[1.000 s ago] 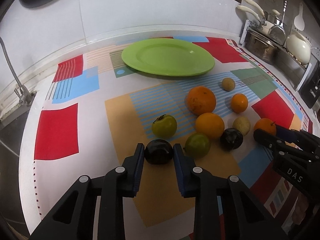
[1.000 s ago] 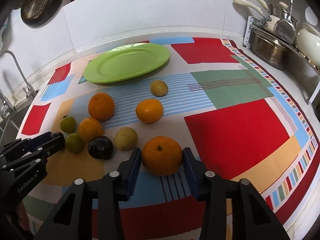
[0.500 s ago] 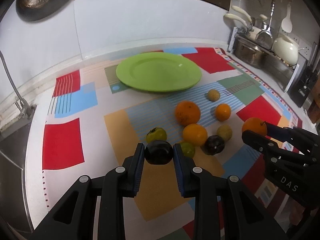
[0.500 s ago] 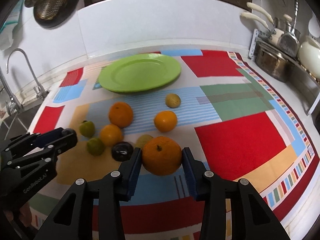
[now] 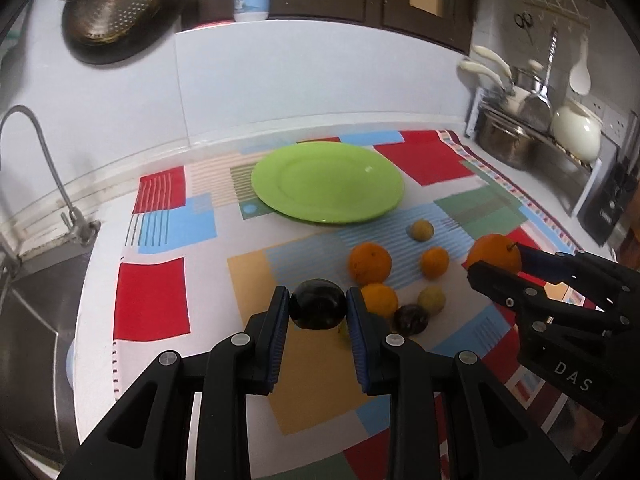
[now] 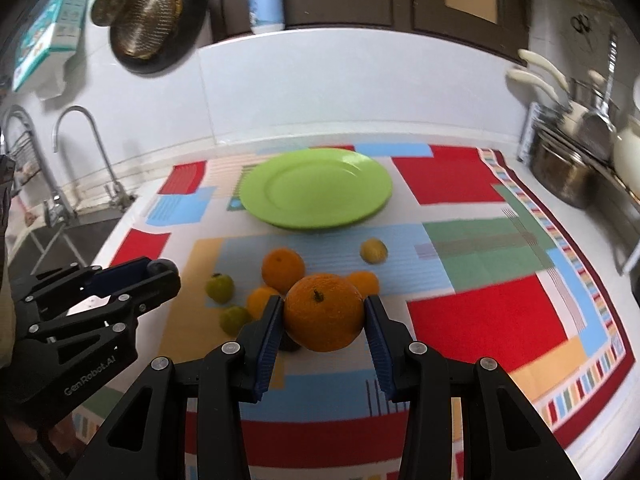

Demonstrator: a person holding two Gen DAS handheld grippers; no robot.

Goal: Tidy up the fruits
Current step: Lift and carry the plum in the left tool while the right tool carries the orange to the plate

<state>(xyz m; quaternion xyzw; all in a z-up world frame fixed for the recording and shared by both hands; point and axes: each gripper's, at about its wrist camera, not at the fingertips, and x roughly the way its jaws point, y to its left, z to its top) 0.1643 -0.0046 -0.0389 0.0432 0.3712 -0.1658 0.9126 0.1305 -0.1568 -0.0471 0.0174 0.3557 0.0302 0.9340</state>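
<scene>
My left gripper (image 5: 318,309) is shut on a dark plum (image 5: 318,298) and holds it above the patterned cloth. In the right wrist view my right gripper (image 6: 324,314) is shut on a large orange (image 6: 324,300), also off the cloth. Farther back lies an empty green plate (image 5: 328,182) (image 6: 316,188). Between the grippers and the plate sit loose fruits: an orange (image 5: 370,263), a smaller orange (image 5: 435,262), a second dark plum (image 5: 411,319), two yellowish fruits (image 5: 421,231), and two green fruits (image 6: 219,287). Each gripper shows at the edge of the other's view.
A sink with a tap (image 5: 36,160) lies left of the cloth. Pots and a white kettle (image 5: 576,134) stand on a rack at the right. The white backsplash rises behind the plate, with a colander (image 5: 112,4) hanging on it.
Both grippers have risen from the cloth, the left with the plum and the right with the orange. The fruits left on the cloth now sit lower and farther below them.
</scene>
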